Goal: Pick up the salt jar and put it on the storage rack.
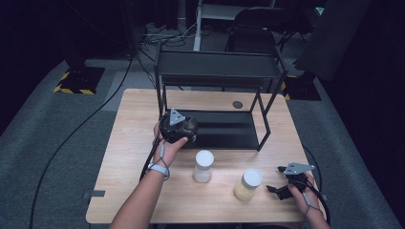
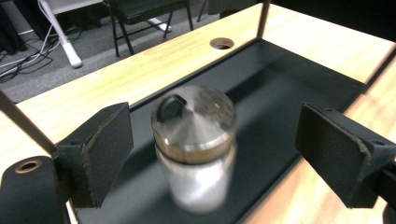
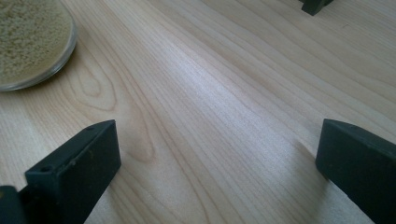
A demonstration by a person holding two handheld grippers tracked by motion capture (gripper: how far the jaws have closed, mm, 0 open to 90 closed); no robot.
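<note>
Three jars total. My left gripper [image 2: 210,154] is wide open, pads clear of the metal-lidded jar [image 2: 195,144] standing on the black rack's lower shelf [image 2: 299,79]. My right gripper [image 3: 217,168] is open over bare table [image 3: 224,93]. Two white-lidded jars [image 1: 204,166] [image 1: 248,184] stand near, between my hands.

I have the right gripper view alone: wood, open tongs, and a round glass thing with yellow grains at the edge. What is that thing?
Observer: A yellow jar with a white lid, standing on the table beside the right tongs.
Operator: What is the left hand doing?
Observer: The left tongs are open on either side of a metal-lidded jar, not touching it.
Operator: Where does that jar stand?
Observer: On the rack's black bottom shelf.
Operator: Any other jars?
Observer: A white jar on the table, between the hands.
</note>
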